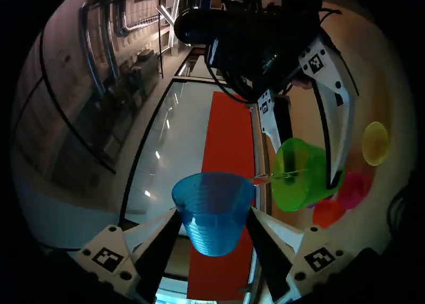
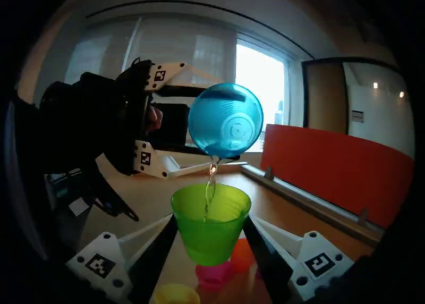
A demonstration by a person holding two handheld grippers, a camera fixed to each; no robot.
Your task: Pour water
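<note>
Water changes cups: our left gripper (image 1: 212, 224), its fingers closed part-way onto the ribbed wall of the blue cup (image 1: 212, 213), tips it so that a thin stream of water (image 2: 211, 190) falls into the green cup (image 2: 211, 224). Our right gripper (image 2: 210, 235) pinches that cup from both sides, mouth up, just under the blue rim. Both cups hang in the air above the wooden tabletop (image 2: 276, 197), short of the red partition (image 2: 340, 171) along its far edge. An orange cup (image 2: 241, 253), a pink cup (image 2: 214, 276) and a yellow cup (image 2: 175, 293) stand on the tabletop below. We judge these thin plastic cups light, springy and slick when wet, the green one gaining weight as it fills. They are best held mid-wall, firmly but without crushing.
</note>
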